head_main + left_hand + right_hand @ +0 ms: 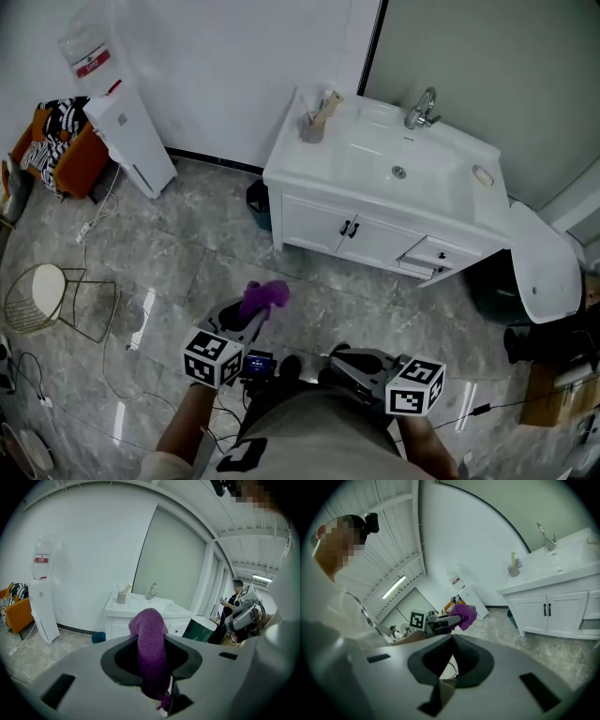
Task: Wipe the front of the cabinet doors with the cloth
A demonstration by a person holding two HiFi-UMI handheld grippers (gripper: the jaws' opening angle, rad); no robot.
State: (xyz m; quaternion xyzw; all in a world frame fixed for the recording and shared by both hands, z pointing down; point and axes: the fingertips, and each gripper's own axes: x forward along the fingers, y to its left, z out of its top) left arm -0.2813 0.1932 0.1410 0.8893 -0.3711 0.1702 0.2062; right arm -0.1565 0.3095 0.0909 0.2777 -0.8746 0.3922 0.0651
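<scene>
The white sink cabinet stands a few steps ahead, and its two doors (349,228) with black handles are closed. In the left gripper view the doors (123,629) show behind the jaws; in the right gripper view the doors (546,613) are at the right. My left gripper (255,314) (151,641) is shut on a purple cloth (265,296) (151,648) that sticks up between the jaws. The right gripper view also shows the cloth (464,615). My right gripper (337,357) (451,638) is shut with nothing in it. Both are held low, well short of the cabinet.
A drawer (431,258) at the cabinet's right stands pulled out. A small teal bin (258,202) sits at its left corner, a dark green bin (497,291) at its right. A water dispenser (127,131), an orange chair (66,150) and a wire basket (42,298) stand at the left. Cables lie on the floor.
</scene>
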